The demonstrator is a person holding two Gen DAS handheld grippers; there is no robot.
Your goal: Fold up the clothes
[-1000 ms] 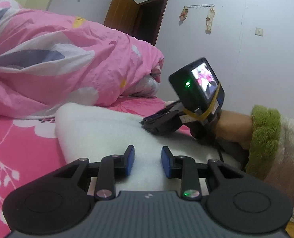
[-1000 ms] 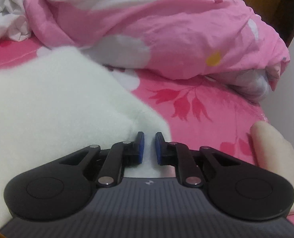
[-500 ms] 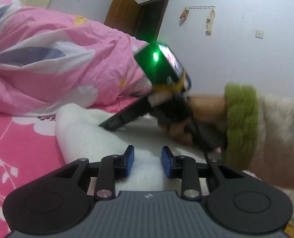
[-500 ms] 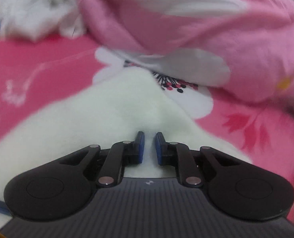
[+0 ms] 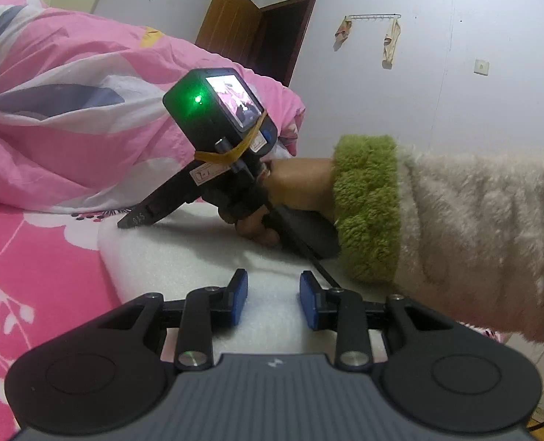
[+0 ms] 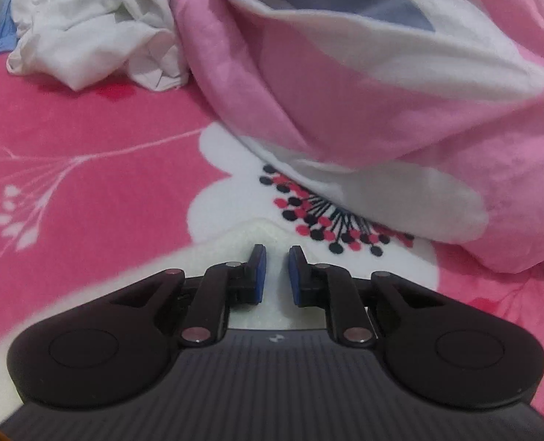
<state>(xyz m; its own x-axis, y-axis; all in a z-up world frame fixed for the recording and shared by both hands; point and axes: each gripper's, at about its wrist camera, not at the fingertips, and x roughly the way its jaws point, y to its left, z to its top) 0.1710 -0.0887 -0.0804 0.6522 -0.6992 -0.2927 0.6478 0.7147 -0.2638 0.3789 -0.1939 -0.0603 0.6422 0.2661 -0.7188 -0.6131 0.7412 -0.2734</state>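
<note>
Lying flat on pink bed sheet (image 6: 88,154): white fluffy garment (image 5: 183,257), partly folded by look of it. Left gripper (image 5: 273,303) low over near part, blue pads wide apart, holding nothing. Right gripper (image 6: 277,273) swung from garment's right edge across to far corner near rumpled pink quilt (image 6: 400,103); pads part open with fluff between, not pinched. Likely meaning: next fold about to start, corner grab needed.

White garment (image 5: 183,257) fluffy fleece; quilt (image 6: 400,84) smooth cotton-like cloth; gripper (image 5: 273,299) matt black plastic.
</note>
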